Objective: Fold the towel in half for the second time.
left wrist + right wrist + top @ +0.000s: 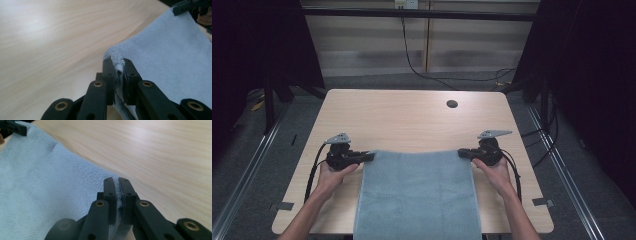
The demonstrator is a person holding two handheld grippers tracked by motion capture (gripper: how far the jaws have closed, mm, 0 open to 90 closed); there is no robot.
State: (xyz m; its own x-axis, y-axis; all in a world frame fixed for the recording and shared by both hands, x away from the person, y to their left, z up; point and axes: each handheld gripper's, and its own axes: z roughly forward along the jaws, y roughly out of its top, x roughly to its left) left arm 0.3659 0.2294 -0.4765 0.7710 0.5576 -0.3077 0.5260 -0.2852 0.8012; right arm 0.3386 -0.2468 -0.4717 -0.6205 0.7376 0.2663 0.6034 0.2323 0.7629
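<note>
We see the left gripper (371, 156) and the right gripper (460, 153) each clamped on a far corner of the blue towel (419, 195), spread on the table (412, 120). Its near end is cut off by the frame edge.

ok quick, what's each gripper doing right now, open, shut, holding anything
left gripper: shut on the far left corner of the blue towel.
right gripper: shut on the towel's far right corner.
</note>
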